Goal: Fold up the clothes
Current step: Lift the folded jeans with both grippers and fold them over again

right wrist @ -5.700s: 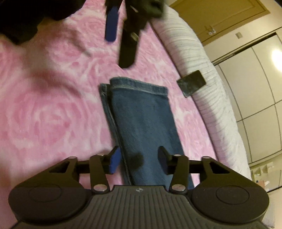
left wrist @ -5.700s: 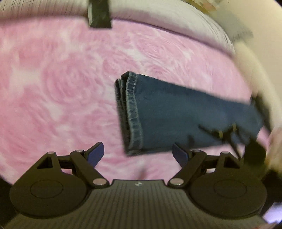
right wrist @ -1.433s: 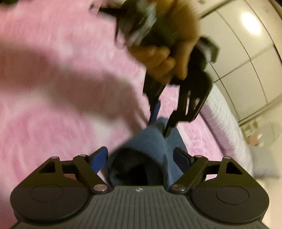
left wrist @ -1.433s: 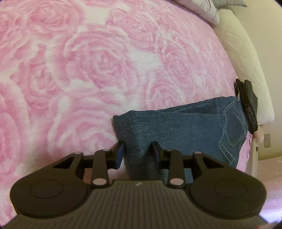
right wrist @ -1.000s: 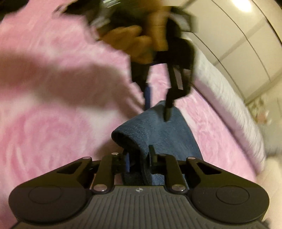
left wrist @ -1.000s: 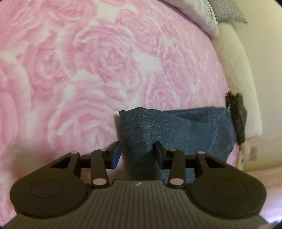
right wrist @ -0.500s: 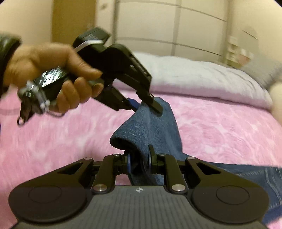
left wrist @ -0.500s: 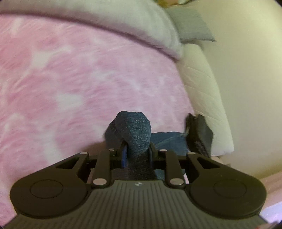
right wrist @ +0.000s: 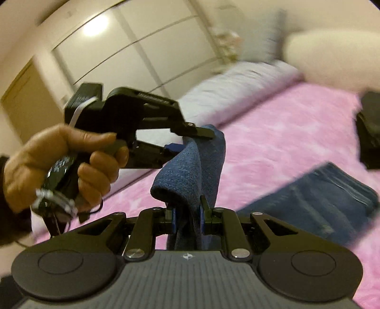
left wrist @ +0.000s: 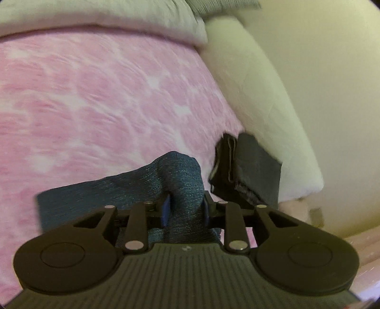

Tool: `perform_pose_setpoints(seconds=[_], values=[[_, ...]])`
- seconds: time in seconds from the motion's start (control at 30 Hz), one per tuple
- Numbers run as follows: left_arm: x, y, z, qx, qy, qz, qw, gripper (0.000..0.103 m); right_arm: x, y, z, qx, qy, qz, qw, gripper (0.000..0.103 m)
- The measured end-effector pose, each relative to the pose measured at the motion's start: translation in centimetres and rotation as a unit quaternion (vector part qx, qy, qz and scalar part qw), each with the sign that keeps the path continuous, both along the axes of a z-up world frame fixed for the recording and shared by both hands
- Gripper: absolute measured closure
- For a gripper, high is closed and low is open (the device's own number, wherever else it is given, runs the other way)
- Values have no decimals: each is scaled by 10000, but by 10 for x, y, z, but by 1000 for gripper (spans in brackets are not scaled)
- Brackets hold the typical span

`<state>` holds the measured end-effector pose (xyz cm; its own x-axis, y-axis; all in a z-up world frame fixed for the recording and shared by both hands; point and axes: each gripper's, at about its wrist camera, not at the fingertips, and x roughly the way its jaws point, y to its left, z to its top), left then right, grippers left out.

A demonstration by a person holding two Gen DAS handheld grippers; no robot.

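Observation:
Blue jeans lie on the pink rose blanket, and their folded end is lifted off it. My left gripper pinches that fold; its jaws are opening slightly, and the denim is still pressed between the pads. My right gripper is shut on the same raised fold of the jeans. The right wrist view shows the left gripper, held by a hand, biting the top of the fold. The remaining part of the jeans rests flat to the right.
A stack of dark folded clothes sits at the blanket's edge against a cream cushion. It also shows in the right wrist view as dark folded clothes. Pale pillows line the far side. White wardrobe doors stand behind.
The left jaws closed on the denim fold. Both grippers rose and carried the folded end up off the blanket, towards the dark stack. The right wrist view has rolled.

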<state>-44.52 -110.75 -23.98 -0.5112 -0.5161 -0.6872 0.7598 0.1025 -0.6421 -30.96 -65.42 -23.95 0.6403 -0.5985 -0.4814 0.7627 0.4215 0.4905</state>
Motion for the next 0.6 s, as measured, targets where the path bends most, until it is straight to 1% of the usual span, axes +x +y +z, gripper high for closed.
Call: perform_pose_setpoints(seconds=[0.07, 0.13, 0.2, 0.23, 0.27, 0.33, 0.4, 0.43, 0.47, 0.5, 0.53, 0.57, 0.6], values=[[-42, -19, -19, 139, -86, -263, 9995, 80, -39, -13, -12, 238, -76, -246, 9994, 87], [-79, -36, -44, 260, -211, -569, 9978, 79, -75, -21, -30, 448, -114, -495, 9977, 87], [-108, -49, -72, 454, -188, -806, 9955, 78, -111, -29, -52, 781, -233, -830, 9932, 86], [-116, -53, -87, 578, -151, -885, 9943, 78, -125, -33, -66, 1012, -358, -990, 9893, 86], [-119, -56, -95, 656, -100, -926, 9935, 77, -139, -37, -80, 1242, -484, -1148, 9844, 85], [-118, -61, -106, 758, 27, -976, 9923, 75, -158, -46, -108, 1760, -657, -1375, 9725, 83], [-106, -62, -98, 583, 179, -1039, 9927, 77, -170, -45, -124, 2050, -902, -1445, 9638, 79], [-97, -62, -91, 437, 187, -1088, 9929, 76, -173, -45, -123, 2122, -912, -1461, 9619, 77], [-90, -63, -84, 275, 58, -1213, 9922, 72, -175, -46, -122, 2193, -921, -1477, 9600, 68], [-85, -66, -77, 114, -126, -1375, 9904, 66, -178, -46, -121, 2264, -930, -1493, 9580, 62], [-79, -69, -70, -47, -310, -1536, 9876, 64, -180, -46, -120, 2334, -939, -1508, 9560, 62], [-79, -74, -69, -180, -517, -1817, 9818, 63, -180, -48, -119, 2346, -977, -1517, 9552, 62], [-81, -80, -71, -297, -735, -2164, 9731, 62, -179, -51, -118, 2356, -1016, -1525, 9544, 61]])
